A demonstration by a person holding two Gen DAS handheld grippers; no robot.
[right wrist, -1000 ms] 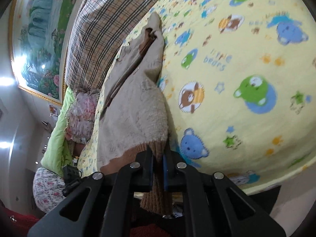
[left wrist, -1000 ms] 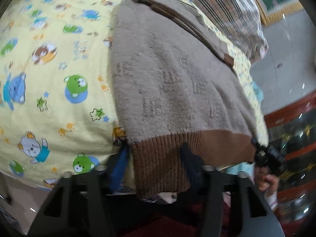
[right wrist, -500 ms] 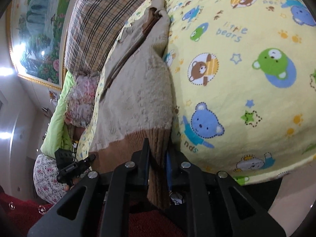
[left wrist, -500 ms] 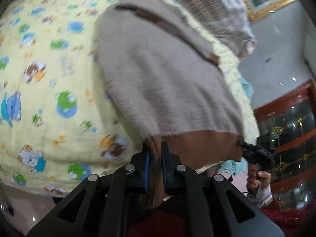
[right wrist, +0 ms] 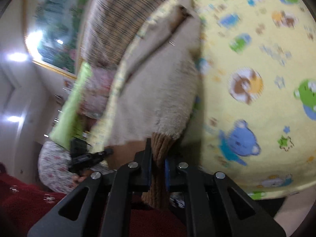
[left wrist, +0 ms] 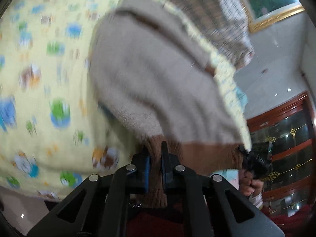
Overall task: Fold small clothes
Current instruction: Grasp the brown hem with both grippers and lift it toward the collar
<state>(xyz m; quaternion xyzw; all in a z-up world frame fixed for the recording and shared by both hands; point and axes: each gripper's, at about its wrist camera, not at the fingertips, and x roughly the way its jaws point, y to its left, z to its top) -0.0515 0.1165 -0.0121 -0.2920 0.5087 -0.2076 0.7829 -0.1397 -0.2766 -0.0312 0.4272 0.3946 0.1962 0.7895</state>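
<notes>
Yellow fills most of what I see from my left wrist camera: a soft blanket (left wrist: 49,90) with little bears and frogs printed on it, all smeary and blurred. On top of it lies a small fuzzy sweater (left wrist: 150,83), pale beige, with a brown ribbed hem (left wrist: 209,154) along the near edge. My left gripper (left wrist: 156,165) has its two fingers squeezed tight on one corner of that hem, and a bit of brown knit hangs down between them. At the other end of the hem I can see my right gripper (left wrist: 254,160), small and black, with my hand (left wrist: 250,183) under it. Behind the sweater sits a checked pillow (left wrist: 213,9). Farther back is a picture in a gold frame (left wrist: 276,13), and a dark red cabinet (left wrist: 286,138) with glass doors stands at the right.

From my right wrist camera, the same yellow blanket (right wrist: 256,69) is on the right side. The sweater (right wrist: 164,86) stretches away from me along its left edge. My right gripper (right wrist: 158,164) is pinched shut on the other brown corner of the hem (right wrist: 162,144). My left gripper (right wrist: 86,156) shows small at the left, by the hem, but I cannot tell its grip from this side. The checked pillow (right wrist: 122,19) is at the top, and a light green cushion (right wrist: 73,102) lies at the left.
</notes>
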